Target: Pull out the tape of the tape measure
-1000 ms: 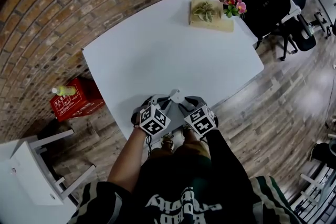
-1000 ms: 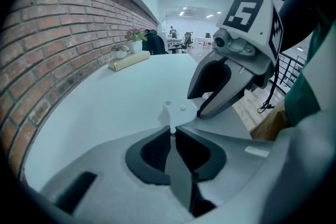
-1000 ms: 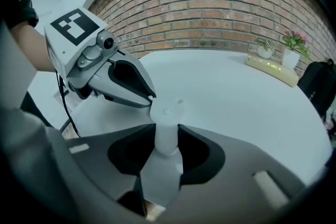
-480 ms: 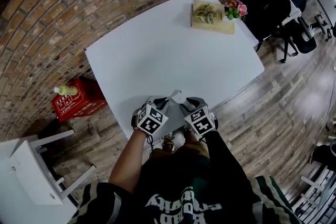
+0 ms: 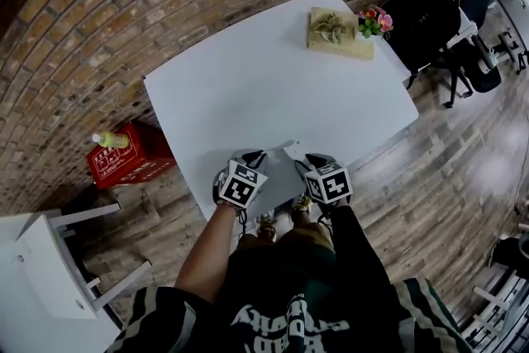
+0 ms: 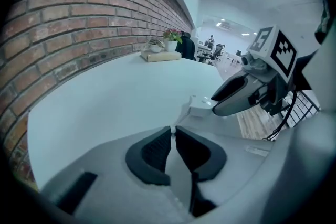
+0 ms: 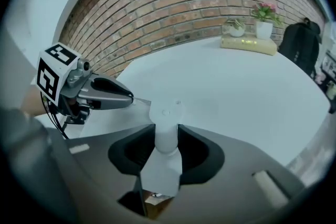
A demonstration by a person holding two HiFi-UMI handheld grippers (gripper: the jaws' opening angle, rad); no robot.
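Note:
A white tape measure case (image 7: 167, 128) sits between the pads of my right gripper (image 7: 167, 136), which is shut on it just above the white table (image 5: 248, 87). A pale strip of tape (image 7: 140, 104) runs from the case leftwards to my left gripper (image 7: 128, 97). In the left gripper view the left gripper (image 6: 172, 136) is shut on the thin tape end, with the case (image 6: 202, 106) and the right gripper (image 6: 231, 99) just ahead. In the head view both grippers, left (image 5: 256, 156) and right (image 5: 309, 161), hover at the table's near edge, with the case (image 5: 293, 150) between them.
A wooden tray with a small plant (image 5: 340, 33) and a pot of pink flowers (image 5: 376, 19) stand at the table's far right corner. A black backpack on a chair (image 5: 421, 8) is beyond it. A red crate with a bottle (image 5: 128, 157) and a white stool (image 5: 58, 260) are on the floor at left.
The two grippers have drawn apart, the right one shifting to the right, so more tape shows between them. Both grips are unchanged.

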